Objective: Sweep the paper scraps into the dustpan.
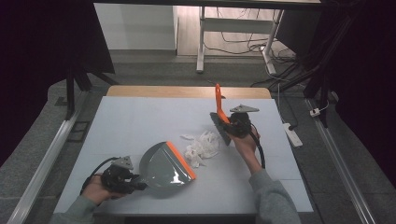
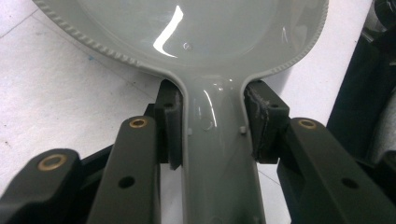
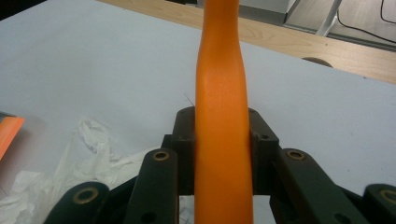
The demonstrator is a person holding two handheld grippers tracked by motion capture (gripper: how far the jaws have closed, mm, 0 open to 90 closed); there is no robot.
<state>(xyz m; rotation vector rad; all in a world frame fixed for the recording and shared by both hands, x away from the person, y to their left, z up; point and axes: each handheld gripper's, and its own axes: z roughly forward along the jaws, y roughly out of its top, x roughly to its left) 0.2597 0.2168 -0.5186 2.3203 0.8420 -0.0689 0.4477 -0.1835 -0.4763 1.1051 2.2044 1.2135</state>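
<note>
At the near left of the worktop point(image 1: 130, 116), the left claw point(image 1: 135, 181) is clamped on the dustpan point(image 1: 166, 165) handle. Crumpled paper point(image 1: 201, 145) lies mid-worktop. At right, the right claw point(image 1: 229, 122) is clamped on the brush point(image 1: 219, 109) handle, upright.

Dustpan point(image 1: 163, 168) lies on tabletop point(image 1: 130, 126), near-left, mouth facing right. Crumpled paper point(image 1: 201, 145) just beside its mouth, to the right. Brush point(image 1: 219, 119) stands right of the paper, touching it, handle up. Left tongs point(image 1: 140, 183) at dustpan's handle; right tongs point(image 1: 229, 122) on brush handle.
</note>
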